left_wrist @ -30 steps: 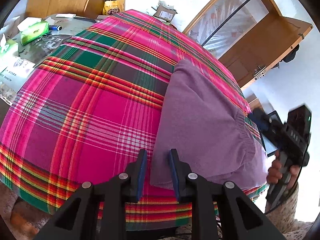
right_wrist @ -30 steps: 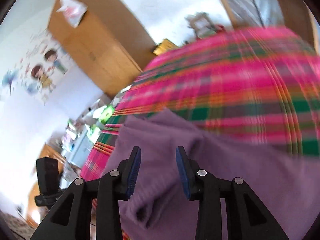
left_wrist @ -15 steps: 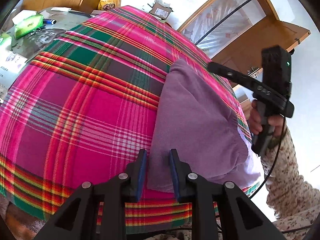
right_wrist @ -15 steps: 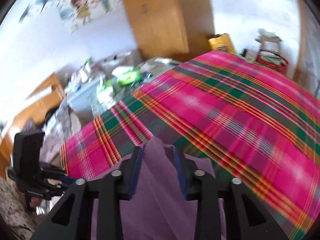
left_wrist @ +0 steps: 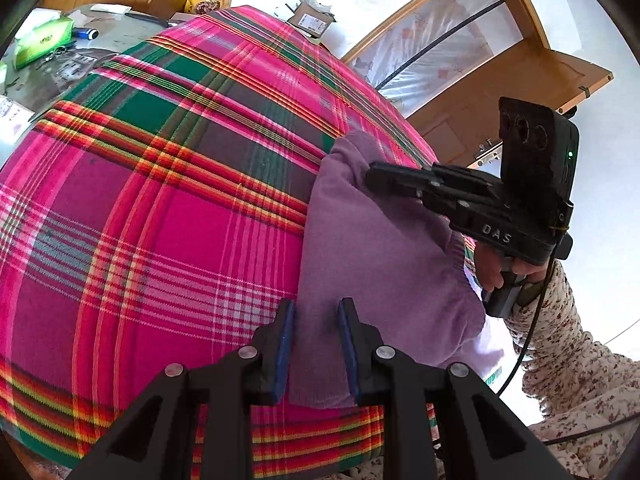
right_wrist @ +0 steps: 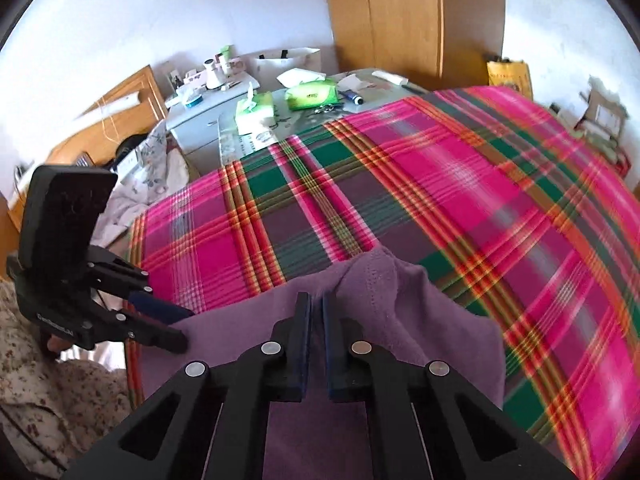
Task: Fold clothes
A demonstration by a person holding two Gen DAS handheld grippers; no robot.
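A purple garment (left_wrist: 380, 272) lies folded on a pink, green and red plaid cloth (left_wrist: 160, 200), near its right edge. My left gripper (left_wrist: 316, 308) stands at the garment's near corner, jaws partly apart, with the fabric edge between them and the pads not pressing it. In the right wrist view the left gripper (right_wrist: 184, 326) straddles that same corner. My right gripper (right_wrist: 316, 300) is shut on a raised fold at the far corner of the garment (right_wrist: 420, 320). The left wrist view shows the right gripper (left_wrist: 370, 172) pinching that corner.
Beyond the plaid cloth (right_wrist: 440, 184) a cluttered table holds green tissue packs (right_wrist: 312, 96) and small items. A wooden wardrobe (right_wrist: 400, 12) stands behind it. A cardboard box (left_wrist: 310, 20) and an open wooden door (left_wrist: 500, 92) lie past the far side. A floral sleeve (left_wrist: 568, 360) shows at right.
My right gripper swung from the garment's near right side to its far corner, rolled over, and closed on the fabric there. The left gripper stayed at the near corner.
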